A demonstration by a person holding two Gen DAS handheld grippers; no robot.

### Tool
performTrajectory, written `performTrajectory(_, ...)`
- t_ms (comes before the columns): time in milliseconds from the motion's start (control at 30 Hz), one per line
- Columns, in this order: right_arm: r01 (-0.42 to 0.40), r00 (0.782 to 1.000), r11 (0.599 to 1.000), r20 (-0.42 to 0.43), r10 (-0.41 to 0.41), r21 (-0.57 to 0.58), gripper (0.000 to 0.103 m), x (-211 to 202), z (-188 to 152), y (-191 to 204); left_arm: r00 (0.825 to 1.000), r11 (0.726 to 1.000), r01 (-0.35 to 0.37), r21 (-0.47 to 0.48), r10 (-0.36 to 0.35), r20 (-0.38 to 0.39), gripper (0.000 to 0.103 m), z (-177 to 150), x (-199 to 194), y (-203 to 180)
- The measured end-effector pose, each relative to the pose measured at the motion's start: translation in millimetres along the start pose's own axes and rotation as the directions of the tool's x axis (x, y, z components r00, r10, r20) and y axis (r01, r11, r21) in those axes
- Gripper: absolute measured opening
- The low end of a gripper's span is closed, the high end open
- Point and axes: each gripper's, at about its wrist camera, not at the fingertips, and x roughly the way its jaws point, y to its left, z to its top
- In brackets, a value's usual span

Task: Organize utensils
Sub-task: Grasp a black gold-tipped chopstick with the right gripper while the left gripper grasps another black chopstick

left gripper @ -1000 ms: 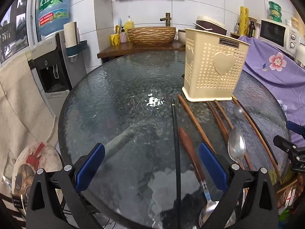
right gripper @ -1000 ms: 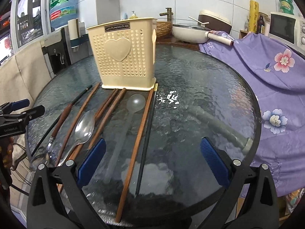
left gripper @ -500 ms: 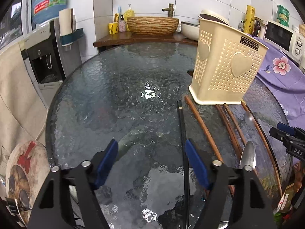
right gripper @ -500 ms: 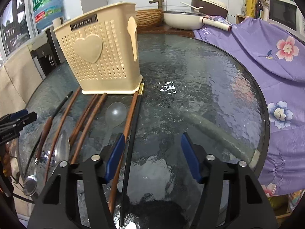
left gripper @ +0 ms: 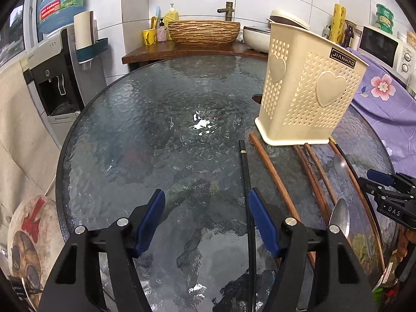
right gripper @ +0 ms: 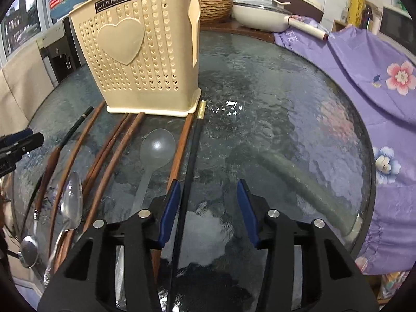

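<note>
Nothing is yet standing in the cream holder [right gripper: 135,52], as far as I am seeing; its inside is hidden from both cameras, so I cannot say this for sure. All the utensils that show are lying flat on the round glass table [left gripper: 156,135], in a row in front of the holder: several brown chopsticks [right gripper: 114,153], two black chopsticks, a clear plastic spoon [right gripper: 156,150], a metal spoon [right gripper: 71,202] and another spoon with a wooden handle [right gripper: 49,166]. So I am judging the task to be at its very beginning, with every piece left to lift and to put in.

The left gripper [left gripper: 206,218] is hanging over the table with its jaws partly spread. They have just been closing, but nothing is held; one black chopstick [left gripper: 244,166] is running just beside the inner face of the right blue pad [left gripper: 262,223], and I cannot tell if it is touching.

The right gripper [right gripper: 208,208] is also partly spread and has just been closing. The other black chopstick [right gripper: 192,156] is lying between its pads, near the left one, and it is not pinched.

On the holder a dark label is reading "JIANHAO". The right gripper's body, seen in the left view, is showing the letters "DAS". The water bottle [left gripper: 61,2] carries writing that I cannot read.
</note>
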Motion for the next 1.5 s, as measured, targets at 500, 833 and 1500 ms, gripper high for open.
performTrajectory(500, -0.017, 0.999, 0.999, -0.043, 0.016, -0.027, 0.028, 22, 35, 3, 0.997, 0.996, 0.034, 0.079, -0.028, -0.077, 0.047, 25, 30, -26)
performTrajectory(833, -0.019, 0.998, 1.000, -0.059, 0.018, -0.012, 0.022, 39, 61, -4, 0.989, 0.994, 0.034, 0.102, -0.019, -0.146, 0.039, 32, 52, -36)
performTrajectory(1500, -0.011, 0.998, 1.000, -0.061, 0.010, -0.016, 0.009, 58, 83, -1, 0.986, 0.992, 0.032, 0.124, -0.011, -0.169, 0.017, 47, 74, -42)
